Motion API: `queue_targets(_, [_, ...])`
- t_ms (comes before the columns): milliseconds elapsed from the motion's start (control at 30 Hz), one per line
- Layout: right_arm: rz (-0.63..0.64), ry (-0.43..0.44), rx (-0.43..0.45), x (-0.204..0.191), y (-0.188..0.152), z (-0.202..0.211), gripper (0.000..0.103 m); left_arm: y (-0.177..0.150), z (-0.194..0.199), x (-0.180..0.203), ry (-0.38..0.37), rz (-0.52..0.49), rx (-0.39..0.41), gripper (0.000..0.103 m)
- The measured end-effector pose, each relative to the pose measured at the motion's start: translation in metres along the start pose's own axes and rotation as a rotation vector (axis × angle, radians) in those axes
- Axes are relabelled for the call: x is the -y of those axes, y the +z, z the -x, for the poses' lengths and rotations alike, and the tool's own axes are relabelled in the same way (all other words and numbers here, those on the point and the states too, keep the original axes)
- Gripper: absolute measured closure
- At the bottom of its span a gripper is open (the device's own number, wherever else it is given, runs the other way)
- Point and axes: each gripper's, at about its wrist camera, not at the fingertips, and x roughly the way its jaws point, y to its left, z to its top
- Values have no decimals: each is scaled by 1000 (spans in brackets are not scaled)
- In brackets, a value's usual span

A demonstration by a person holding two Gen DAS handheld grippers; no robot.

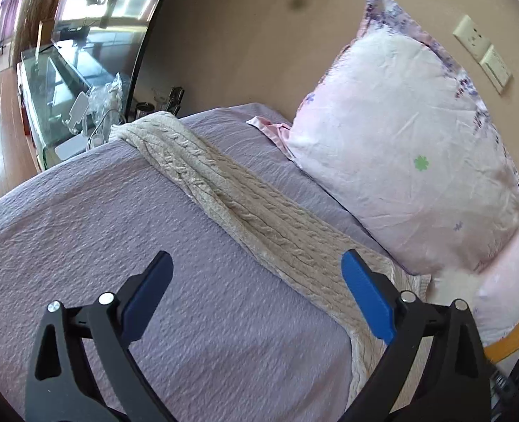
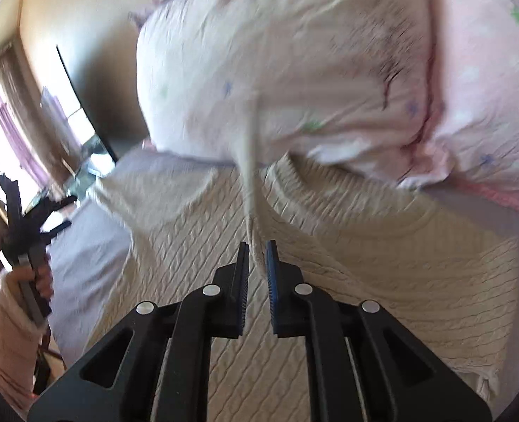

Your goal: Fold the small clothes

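Lilac bedspread (image 1: 101, 246) fills lower left-wrist view. Pink floral pillow (image 1: 400, 133) leans upright on bedspread at wall side. Cream cable-knit sweater (image 1: 245, 211) lies stretched flat on bedspread, just beside pillow base. Left gripper (image 1: 256, 267) above bedspread, fingers spread wide, empty. Right gripper (image 2: 257, 256) over sweater, fingers nearly together, apparently pinching raised sweater fold; view blurred.

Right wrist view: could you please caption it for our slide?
Right gripper pinching a raised fold of the sweater before the pillows.
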Motion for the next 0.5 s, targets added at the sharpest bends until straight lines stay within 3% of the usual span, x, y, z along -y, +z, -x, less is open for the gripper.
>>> queue_targets(33, [-7, 34, 3, -2, -8, 0, 91, 4, -6, -3, -2, 16, -6, 15])
queue_targets(67, [-10, 34, 24, -3, -13, 7, 81, 10, -13, -8, 6, 39, -13, 17])
queue_targets(100, [-12, 19, 50, 1, -15, 14, 58, 15, -18, -12, 10, 54, -13, 20])
queue_targets(167, [-36, -25, 126, 11, -19, 37, 26, 26, -32, -22, 32, 92, -22, 23])
queue_targets(267, [-73, -67, 169, 38, -17, 58, 24, 41, -54, -43, 52, 186, -57, 31])
queue_targets(433, [-120, -117, 166, 68, -16, 67, 24, 69, -72, -73, 38, 298, -25, 41])
queue_targets(500, [-132, -126, 160, 74, -19, 66, 24, 79, -77, -80, 34, 326, -22, 50])
